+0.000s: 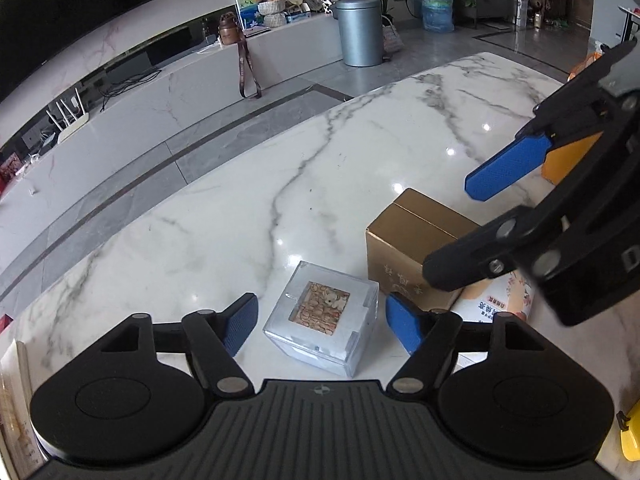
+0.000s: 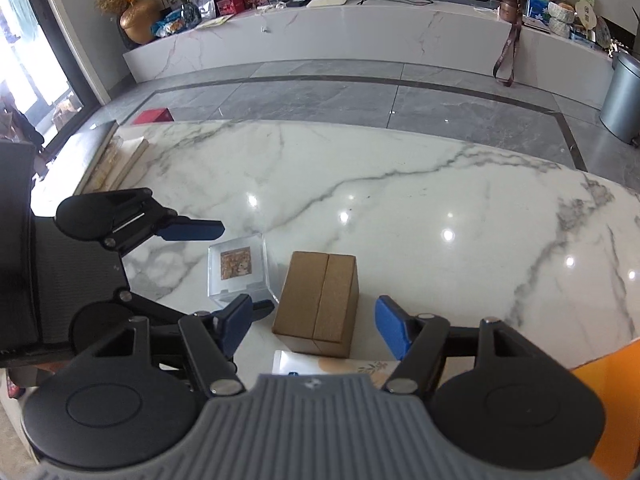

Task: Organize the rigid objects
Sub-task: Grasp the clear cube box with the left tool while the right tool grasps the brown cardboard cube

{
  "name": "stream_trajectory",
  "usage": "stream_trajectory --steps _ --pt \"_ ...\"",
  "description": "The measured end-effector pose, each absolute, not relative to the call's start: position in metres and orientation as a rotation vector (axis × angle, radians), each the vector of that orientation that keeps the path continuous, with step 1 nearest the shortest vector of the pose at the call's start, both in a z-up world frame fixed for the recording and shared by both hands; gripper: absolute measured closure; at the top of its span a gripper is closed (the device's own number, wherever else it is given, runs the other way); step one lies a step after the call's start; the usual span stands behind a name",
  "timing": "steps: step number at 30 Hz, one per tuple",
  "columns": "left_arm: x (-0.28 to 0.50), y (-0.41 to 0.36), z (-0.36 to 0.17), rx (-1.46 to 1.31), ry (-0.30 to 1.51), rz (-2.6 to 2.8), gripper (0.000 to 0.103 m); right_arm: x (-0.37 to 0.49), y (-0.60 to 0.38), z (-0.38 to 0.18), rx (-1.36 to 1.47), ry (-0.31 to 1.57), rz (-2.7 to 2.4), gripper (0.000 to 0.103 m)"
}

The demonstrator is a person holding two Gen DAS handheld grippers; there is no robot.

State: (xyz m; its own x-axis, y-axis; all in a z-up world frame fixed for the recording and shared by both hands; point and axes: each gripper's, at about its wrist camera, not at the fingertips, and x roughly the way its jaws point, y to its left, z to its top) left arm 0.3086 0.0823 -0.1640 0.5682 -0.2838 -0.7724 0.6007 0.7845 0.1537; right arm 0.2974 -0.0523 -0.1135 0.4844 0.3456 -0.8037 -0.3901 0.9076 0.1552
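The worktop (image 1: pixel 248 200) is glossy white marble with grey veins. On it a clear box (image 1: pixel 322 318) shows a tan and brown patterned picture, and beside it the cardboard box (image 2: pixel 318 300) is plain golden brown. Each hand-held gripper, left (image 1: pixel 322 322) and right (image 2: pixel 316 326), is black with blue fingers (image 1: pixel 240 328), and the floor (image 2: pixel 320 96) is grey tile with a darker stripe.

You face a white marble table (image 2: pixel 400 184). On its surface, near your edge, a clear cube (image 2: pixel 240 276) sits beside a brown carton (image 2: pixel 320 300); a printed pack (image 1: pixel 496 304) lies against the carton.
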Motion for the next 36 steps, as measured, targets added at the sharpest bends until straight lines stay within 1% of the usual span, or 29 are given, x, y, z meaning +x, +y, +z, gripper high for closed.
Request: stream_trajectory --steps 1,4,5,7,8,9,10,11,13,20,26,30,36 --pt "0.310 0.083 -0.164 0.416 0.819 -0.538 0.026 0.300 -0.051 -0.116 -0.054 0.972 0.442 0.034" --pt "0.311 0.086 -0.164 0.371 0.826 -0.538 0.030 0.306 -0.048 -0.123 -0.053 0.991 0.445 0.038" --pt "0.310 0.088 -0.164 0.360 0.830 -0.534 0.031 0.307 -0.048 -0.124 -0.049 0.996 0.449 0.041" --pt "0.310 0.089 -0.162 0.339 0.844 -0.526 0.037 0.309 -0.045 -0.125 -0.049 1.003 0.453 0.043" --pt "0.309 0.089 -0.162 0.330 0.855 -0.523 0.038 0.309 -0.044 -0.126 -0.050 1.004 0.455 0.044" --pt "0.309 0.089 -0.161 0.322 0.870 -0.517 0.040 0.309 -0.044 -0.126 -0.053 1.008 0.458 0.047" --pt "0.310 0.089 -0.161 0.310 0.890 -0.505 0.042 0.310 -0.043 -0.126 -0.057 1.013 0.459 0.049" --pt "0.310 0.089 -0.160 0.296 0.911 -0.490 0.043 0.309 -0.042 -0.127 -0.063 1.019 0.457 0.054" --pt "0.311 0.087 -0.159 0.270 0.951 -0.457 0.044 0.308 -0.045 -0.128 -0.061 1.027 0.456 0.055" --pt "0.299 0.087 -0.159 0.196 0.973 -0.330 0.046 0.301 -0.054 -0.126 -0.018 1.030 0.440 0.056" --pt "0.264 0.105 -0.144 0.032 0.959 -0.242 0.046 0.277 -0.064 -0.102 -0.034 0.976 0.448 0.056" --pt "0.235 0.114 -0.125 -0.067 0.955 -0.201 0.046 0.256 -0.077 -0.090 -0.013 0.978 0.456 0.056" --pt "0.180 0.113 -0.080 -0.191 0.886 -0.202 0.046 0.210 -0.112 -0.062 0.056 0.948 0.475 0.056"
